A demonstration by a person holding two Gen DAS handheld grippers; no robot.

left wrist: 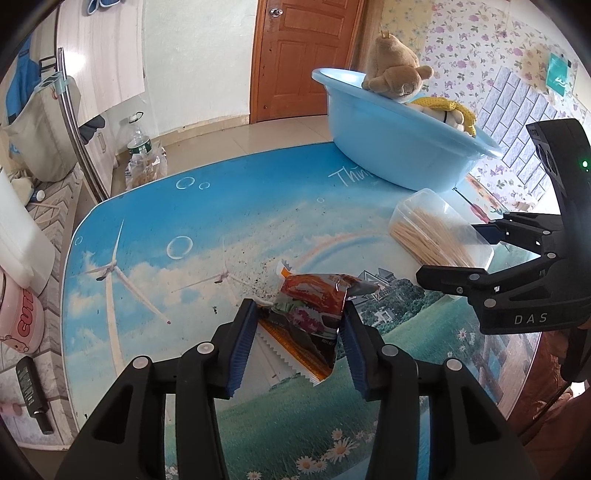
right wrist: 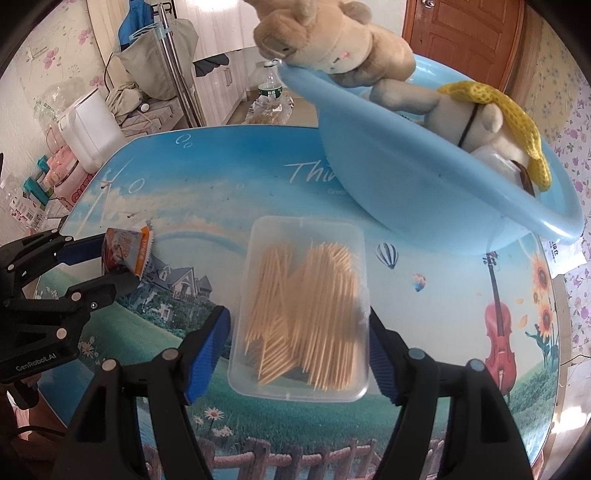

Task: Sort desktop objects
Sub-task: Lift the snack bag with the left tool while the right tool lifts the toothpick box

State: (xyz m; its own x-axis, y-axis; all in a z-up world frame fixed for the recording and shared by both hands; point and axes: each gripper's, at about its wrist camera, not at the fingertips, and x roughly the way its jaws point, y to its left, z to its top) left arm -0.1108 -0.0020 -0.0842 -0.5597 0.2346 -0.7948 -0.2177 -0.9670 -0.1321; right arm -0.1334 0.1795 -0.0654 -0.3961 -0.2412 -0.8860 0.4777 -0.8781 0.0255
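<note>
A red and orange snack packet (left wrist: pixel 314 295) sits between the blue pads of my left gripper (left wrist: pixel 299 314), which press on both its sides. The right wrist view shows the same packet (right wrist: pixel 123 247) in the left gripper (right wrist: pixel 114 260) at the table's left. A clear plastic box of toothpicks (right wrist: pixel 303 306) lies flat on the table between the fingers of my right gripper (right wrist: pixel 297 314); a thin gap shows at the left pad. In the left wrist view the right gripper (left wrist: pixel 450 253) straddles that box (left wrist: pixel 432 229). A light blue basin (right wrist: pixel 406 184) beyond it holds plush toys (right wrist: pixel 332 33).
The picture-printed table (left wrist: pixel 221 206) has rounded edges; the basin (left wrist: pixel 388 140) stands at its far right corner. A white paper (right wrist: pixel 561 251) lies beside the basin. A pink container (left wrist: pixel 18 321) stands on a side surface to the left. A plastic bottle (left wrist: pixel 138 140) is on the floor beyond.
</note>
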